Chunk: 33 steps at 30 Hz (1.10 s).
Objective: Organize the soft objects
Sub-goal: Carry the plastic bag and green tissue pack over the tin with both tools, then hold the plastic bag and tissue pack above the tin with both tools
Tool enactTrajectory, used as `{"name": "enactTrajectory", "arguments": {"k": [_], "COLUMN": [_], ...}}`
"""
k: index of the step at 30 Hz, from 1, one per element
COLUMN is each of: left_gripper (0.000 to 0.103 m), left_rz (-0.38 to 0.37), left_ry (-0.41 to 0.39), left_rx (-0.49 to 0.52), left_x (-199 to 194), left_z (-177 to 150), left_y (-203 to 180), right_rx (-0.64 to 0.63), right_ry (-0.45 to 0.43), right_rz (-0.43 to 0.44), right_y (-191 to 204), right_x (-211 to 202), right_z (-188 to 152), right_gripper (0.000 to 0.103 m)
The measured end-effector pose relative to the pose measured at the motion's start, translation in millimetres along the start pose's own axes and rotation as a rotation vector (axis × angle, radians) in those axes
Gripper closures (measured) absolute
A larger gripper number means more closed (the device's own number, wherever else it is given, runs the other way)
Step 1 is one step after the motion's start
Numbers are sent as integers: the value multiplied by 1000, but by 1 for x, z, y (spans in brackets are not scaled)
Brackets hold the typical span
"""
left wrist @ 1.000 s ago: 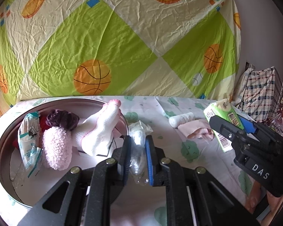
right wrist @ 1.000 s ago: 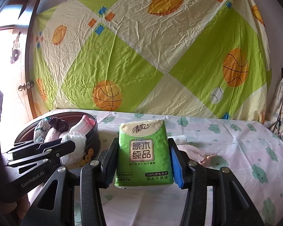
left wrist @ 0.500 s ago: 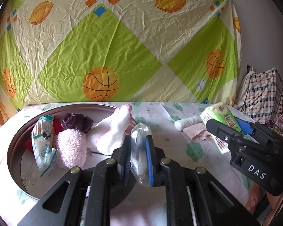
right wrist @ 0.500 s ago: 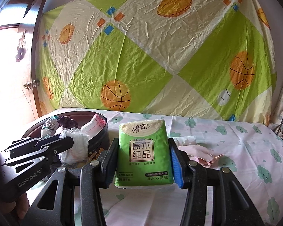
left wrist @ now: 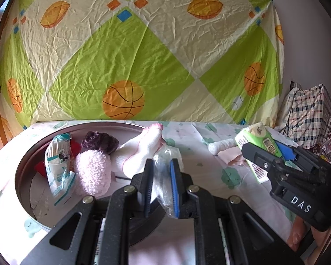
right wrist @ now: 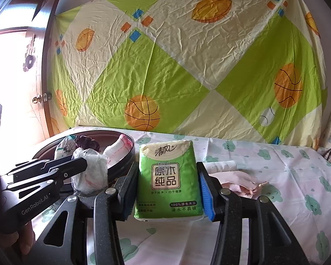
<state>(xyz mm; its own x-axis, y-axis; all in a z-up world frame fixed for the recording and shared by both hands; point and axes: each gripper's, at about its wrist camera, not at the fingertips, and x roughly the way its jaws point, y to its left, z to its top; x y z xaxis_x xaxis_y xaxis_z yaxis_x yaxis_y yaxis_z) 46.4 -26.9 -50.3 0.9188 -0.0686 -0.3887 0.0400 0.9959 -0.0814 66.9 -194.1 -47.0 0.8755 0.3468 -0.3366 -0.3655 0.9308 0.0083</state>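
My left gripper (left wrist: 161,183) is shut on a clear plastic bag of white soft stuff (left wrist: 165,167), held over the near rim of a round metal tin (left wrist: 22,176). The same bag (right wrist: 89,172) shows at the left of the right wrist view. Inside the tin lie a fluffy pink sock (left wrist: 92,172), a white sock with pink trim (left wrist: 141,150), a dark purple scrunchie (left wrist: 99,142) and a teal-printed packet (left wrist: 58,163). My right gripper (right wrist: 167,190) is shut on a green tissue pack (right wrist: 167,176), held upright above the table, right of the tin.
On the cloud-print tablecloth (right wrist: 286,176) lie a white rolled item (left wrist: 220,145) and a pale pink cloth (right wrist: 238,178), right of the tin. A checked bag (left wrist: 309,117) stands at the far right. A patterned sheet (left wrist: 132,55) hangs behind the table.
My left gripper, with the bag in it, has drifted a little; the tin and its contents sit further right and lower in its view. The right gripper holds its tissue pack nearly still.
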Motion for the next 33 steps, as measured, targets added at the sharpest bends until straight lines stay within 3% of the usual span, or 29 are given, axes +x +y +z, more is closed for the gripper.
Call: {"name": "enactTrajectory", "arguments": {"k": [19,33], "left_gripper": [91,94], "left_rz": [-1,29], "left_ry": [-60,-55], "left_rx": [-56,-74], "left_x": [-26,-28], "left_z": [8,10], "left_y": [29,54], "right_rx": [-24,-7], "right_ry": [-6,-13], "right_rz": [92,156], "right_y": [24,40], "right_x": [2,15], "right_z": [0,13], "right_gripper": [51,51]}}
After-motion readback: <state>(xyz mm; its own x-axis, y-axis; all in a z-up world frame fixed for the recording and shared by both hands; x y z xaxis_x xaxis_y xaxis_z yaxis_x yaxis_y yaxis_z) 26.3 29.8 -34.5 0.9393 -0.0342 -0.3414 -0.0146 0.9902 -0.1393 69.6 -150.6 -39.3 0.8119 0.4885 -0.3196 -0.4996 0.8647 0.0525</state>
